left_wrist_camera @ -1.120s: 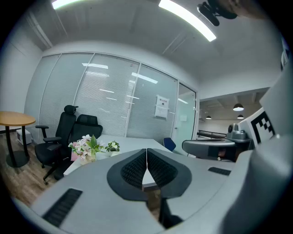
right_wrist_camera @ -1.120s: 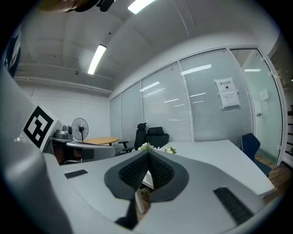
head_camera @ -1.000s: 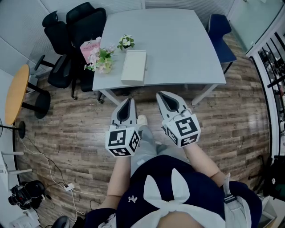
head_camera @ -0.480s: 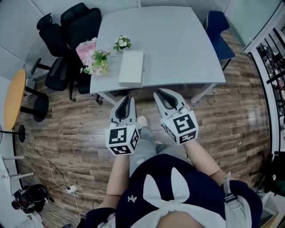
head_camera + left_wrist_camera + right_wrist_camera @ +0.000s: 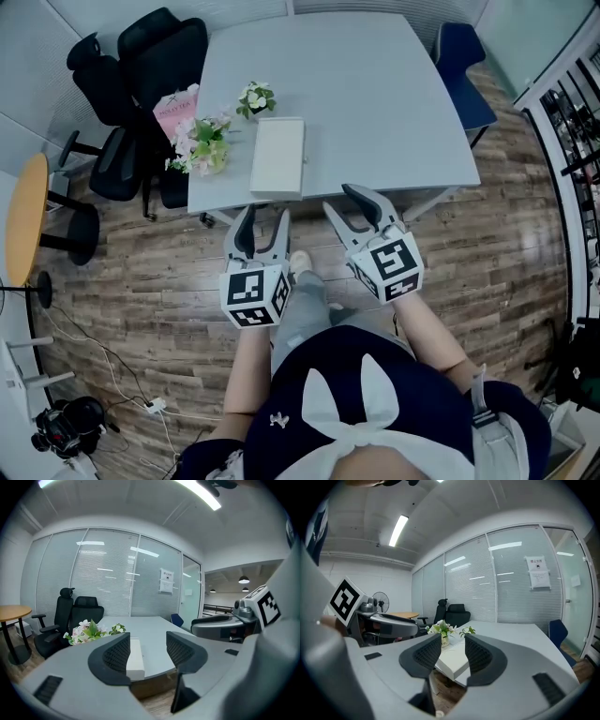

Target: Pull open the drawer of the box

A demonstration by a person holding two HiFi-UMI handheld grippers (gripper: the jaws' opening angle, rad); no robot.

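Note:
A flat white box (image 5: pixel 278 157) lies near the front edge of the grey table (image 5: pixel 375 103); its drawer is closed. Both grippers hover over the floor just short of that edge. My left gripper (image 5: pixel 263 214) points at the box's near end, and its jaws have just been opening with nothing between them. My right gripper (image 5: pixel 339 199) is to the right of the box; its jaws have also just been opening and hold nothing. In the left gripper view the box (image 5: pixel 136 660) shows past the spread left gripper (image 5: pixel 147 641). In the right gripper view the box (image 5: pixel 452 660) lies beyond the right gripper (image 5: pixel 453 644).
A pink and white flower bunch (image 5: pixel 197 145) and a small potted plant (image 5: pixel 255 96) stand left of the box. Black office chairs (image 5: pixel 141 75) with a pink bag (image 5: pixel 173 108) crowd the table's left side. A blue chair (image 5: pixel 464 66) is at the far right, a round wooden table (image 5: pixel 23 220) at the left.
Both grippers have moved forward to the table's front edge, and the jaws of both went from shut to open. The box has not moved.

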